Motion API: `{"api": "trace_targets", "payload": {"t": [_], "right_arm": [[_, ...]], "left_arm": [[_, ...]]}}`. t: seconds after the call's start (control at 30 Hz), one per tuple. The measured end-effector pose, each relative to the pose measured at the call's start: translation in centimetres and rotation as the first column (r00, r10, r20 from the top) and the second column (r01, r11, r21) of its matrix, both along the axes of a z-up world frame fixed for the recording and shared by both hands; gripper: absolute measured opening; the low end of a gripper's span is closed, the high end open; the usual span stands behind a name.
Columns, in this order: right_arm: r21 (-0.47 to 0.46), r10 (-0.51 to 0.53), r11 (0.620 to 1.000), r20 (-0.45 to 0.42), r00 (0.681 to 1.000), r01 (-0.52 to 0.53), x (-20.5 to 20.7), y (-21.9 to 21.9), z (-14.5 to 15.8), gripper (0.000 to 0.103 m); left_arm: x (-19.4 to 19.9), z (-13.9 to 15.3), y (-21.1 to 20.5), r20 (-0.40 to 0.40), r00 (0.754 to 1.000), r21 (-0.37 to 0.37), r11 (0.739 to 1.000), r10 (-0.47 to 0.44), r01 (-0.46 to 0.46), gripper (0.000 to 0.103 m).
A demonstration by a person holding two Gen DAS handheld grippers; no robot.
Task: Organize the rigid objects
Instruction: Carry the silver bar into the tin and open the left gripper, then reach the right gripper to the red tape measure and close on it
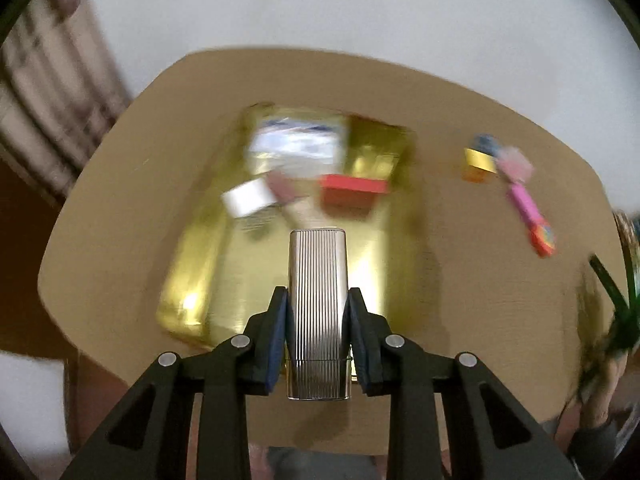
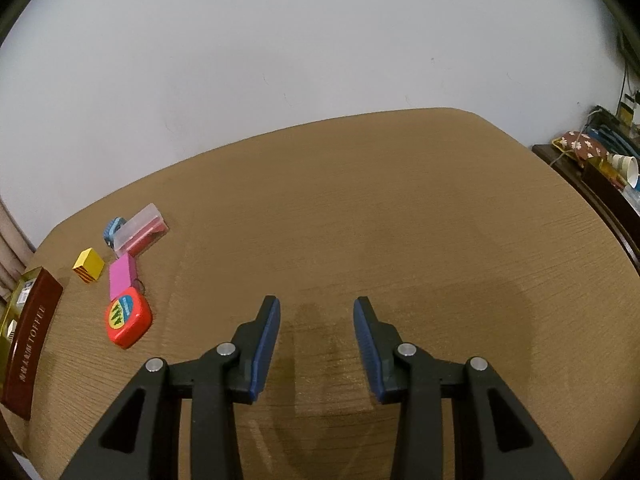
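Note:
My left gripper (image 1: 318, 300) is shut on a ribbed silver metal case (image 1: 318, 312) and holds it above an open gold tin (image 1: 200, 272). The tin holds a white block (image 1: 248, 198), a red box (image 1: 354, 190) and a clear packet (image 1: 296, 144); this view is blurred. My right gripper (image 2: 316, 312) is open and empty above bare table. Left of it lie a red tape measure (image 2: 128, 320), a pink block (image 2: 121, 280), a yellow cube (image 2: 89, 266), a clear case with a red insert (image 2: 140, 232) and a blue item (image 2: 114, 227).
The brown lid (image 2: 32, 344) lettered TOFFEE leans at the gold tin (image 2: 10, 312) at the table's left edge. A dark side shelf (image 2: 600, 168) with cups and clutter stands to the right. A white wall is behind the wooden table (image 2: 400, 220).

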State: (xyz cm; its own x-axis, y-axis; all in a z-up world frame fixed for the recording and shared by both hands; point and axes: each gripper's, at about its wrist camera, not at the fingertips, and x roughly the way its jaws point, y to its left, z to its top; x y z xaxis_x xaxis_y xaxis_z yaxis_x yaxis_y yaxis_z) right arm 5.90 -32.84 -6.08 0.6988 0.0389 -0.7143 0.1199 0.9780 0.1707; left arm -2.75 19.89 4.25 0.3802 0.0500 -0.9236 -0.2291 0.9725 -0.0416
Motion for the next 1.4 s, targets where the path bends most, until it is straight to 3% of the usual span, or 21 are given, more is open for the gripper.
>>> {"api": "trace_targets", "payload": {"t": [0.1,0.3,0.57,0.77,0.83,0.93,1.0,1.1,1.2,1.3,1.4], "right_arm": [[-0.009,-0.006,1.000,-0.011,1.000,0.006,0.2,0.3,-0.3,0.039],[-0.021,-0.008,1.000,-0.035,0.999,0.007,1.1,0.8,-0.9,0.039],[-0.025,-0.006,1.000,-0.048,0.999,0.005,1.3,1.0,-1.2,0.039],[-0.027,-0.009,1.000,-0.051,0.999,0.007,1.3,1.0,-1.2,0.039],[-0.027,-0.009,1.000,-0.052,0.999,0.007,1.3,1.1,-1.2,0.041],[-0.034,-0.006,0.999,-0.048,0.999,0.004,1.2,1.3,-1.1,0.050],[-0.037,-0.006,0.999,-0.052,0.999,0.004,1.2,1.3,-1.2,0.050],[-0.042,-0.004,0.999,-0.057,0.998,0.002,1.2,1.4,-1.3,0.051],[-0.050,-0.003,0.999,-0.062,0.998,0.000,1.3,1.6,-1.3,0.051],[-0.057,0.004,0.998,-0.066,0.998,-0.007,1.5,1.9,-1.3,0.055],[-0.068,0.055,0.996,-0.072,0.996,-0.060,1.5,2.6,-1.3,0.065]], "left_arm": [[0.7,-1.0,2.6,-0.032,0.998,-0.005,0.999,0.053,-0.054,0.026],[3.3,-4.4,3.3,-0.098,0.991,-0.031,0.995,0.093,-0.097,0.026],[4.9,-6.5,4.6,-0.090,0.989,-0.020,0.993,0.116,-0.119,0.026],[6.5,-6.4,3.6,-0.034,0.999,0.081,0.996,0.040,-0.037,0.028],[6.1,-6.1,3.1,-0.019,1.000,0.116,0.993,0.017,-0.015,0.034],[4.3,-4.6,2.1,0.053,0.999,0.143,0.990,-0.009,0.001,0.048],[3.2,-3.5,1.3,0.096,0.995,0.151,0.988,-0.010,-0.005,0.058],[0.3,-1.0,0.0,0.170,0.985,0.145,0.989,-0.004,-0.021,0.061],[-2.7,0.0,-1.4,0.203,0.979,0.099,0.995,-0.003,-0.017,0.075],[-6.9,0.1,-2.7,0.221,0.975,0.057,0.998,-0.001,-0.012,0.077],[-10.8,-0.8,-3.4,0.219,0.975,0.035,0.999,0.026,-0.035,0.078]]}}
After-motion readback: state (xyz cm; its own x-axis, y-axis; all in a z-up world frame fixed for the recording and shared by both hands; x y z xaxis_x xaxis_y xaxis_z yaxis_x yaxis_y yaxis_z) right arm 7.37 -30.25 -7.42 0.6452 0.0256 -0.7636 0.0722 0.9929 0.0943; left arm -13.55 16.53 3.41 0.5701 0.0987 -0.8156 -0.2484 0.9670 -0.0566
